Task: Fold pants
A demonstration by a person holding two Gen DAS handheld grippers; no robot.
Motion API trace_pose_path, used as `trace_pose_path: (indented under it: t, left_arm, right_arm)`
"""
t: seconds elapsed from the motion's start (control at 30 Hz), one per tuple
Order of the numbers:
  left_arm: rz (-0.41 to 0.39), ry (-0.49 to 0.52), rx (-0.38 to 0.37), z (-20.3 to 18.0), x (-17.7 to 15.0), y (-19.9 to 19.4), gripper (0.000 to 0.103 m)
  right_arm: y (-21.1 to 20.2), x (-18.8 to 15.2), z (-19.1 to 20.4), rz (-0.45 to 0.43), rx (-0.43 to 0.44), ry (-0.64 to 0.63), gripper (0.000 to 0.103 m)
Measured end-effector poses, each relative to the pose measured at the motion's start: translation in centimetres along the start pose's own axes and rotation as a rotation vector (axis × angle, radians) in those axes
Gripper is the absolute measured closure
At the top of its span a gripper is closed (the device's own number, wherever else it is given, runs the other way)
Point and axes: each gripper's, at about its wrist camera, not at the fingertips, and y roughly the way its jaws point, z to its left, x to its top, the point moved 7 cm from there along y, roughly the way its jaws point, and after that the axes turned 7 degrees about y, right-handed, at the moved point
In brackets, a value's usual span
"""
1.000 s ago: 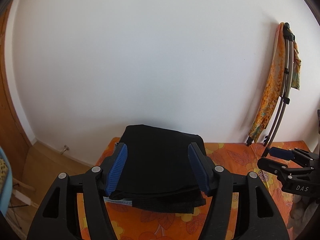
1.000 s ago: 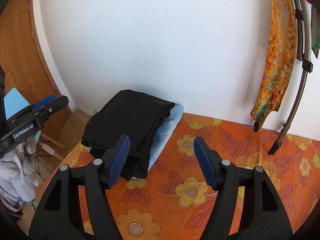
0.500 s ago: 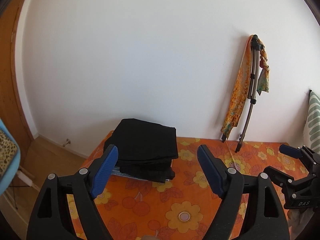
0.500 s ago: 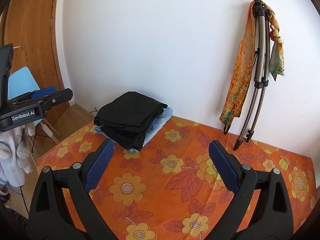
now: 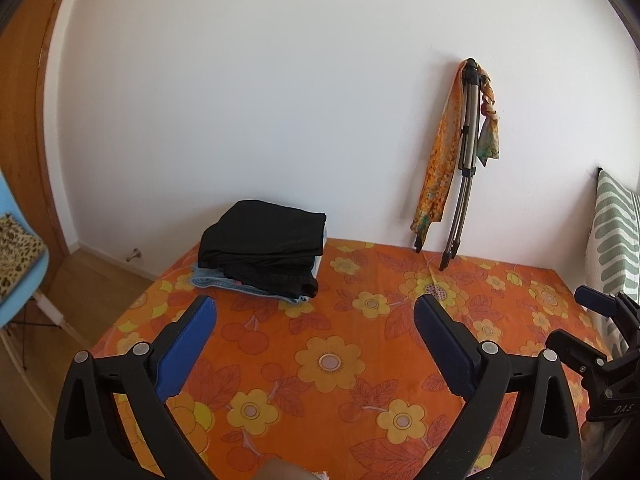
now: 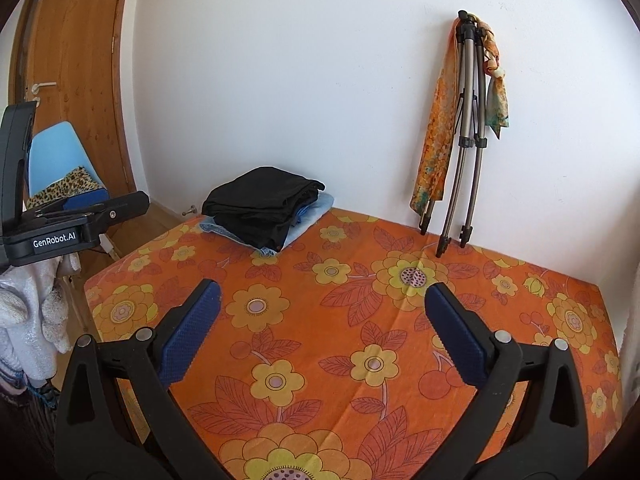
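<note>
Already both pairs of tongs stood empty: the left tongs (image 5: 316, 312) and the right tongs (image 6: 322, 300) had just been spreading their jaws wide, with nothing between them but the orange flowered tabletop (image 6: 360, 320). The folded black pants (image 5: 264, 240) lay ahead of the left tongs and slightly to their left, well apart, on top of a folded pair of blue jeans (image 5: 224, 282) (its edges peeking out beneath). Judging from this, the fold looks finished. The risk: the top layers overhang unevenly, so a careless brush from returning tongs could slide the pile apart.
</note>
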Motion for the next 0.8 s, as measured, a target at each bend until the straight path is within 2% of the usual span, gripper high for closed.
trace_pose_path:
  t: [0.13, 0.27, 0.47, 0.67, 0.8]
  left_arm:
    - [0.008, 0.027, 0.01, -1.1, -1.8, -0.6, 0.003]
    - [0.056, 0.014, 0.017, -1.5, -3.0, -0.1, 0.001]
    - [0.089, -0.007, 0.008, -1.8, -3.3, 0.6, 0.001]
    - [0.077, 0.006, 0.023, -1.8, -3.3, 0.4, 0.001]
    - [0.076, 0.004, 0.024, -1.5, -3.3, 0.4, 0.001]
  right_arm:
    - [-0.6, -0.9, -0.9, 0.007, -0.007, 0.011, 0.0]
    - [-1.1, -2.1, -1.7, 0.024, -0.029, 0.018, 0.0]
    - [-0.6, -3.4, -2.5, 0.057, -0.047, 0.049, 0.0]
    - [0.3, -4.2, -2.3, 0.061, -0.056, 0.031, 0.0]
    - [1.2, -5.1, -2.4, 0.098, -0.05, 0.027, 0.0]
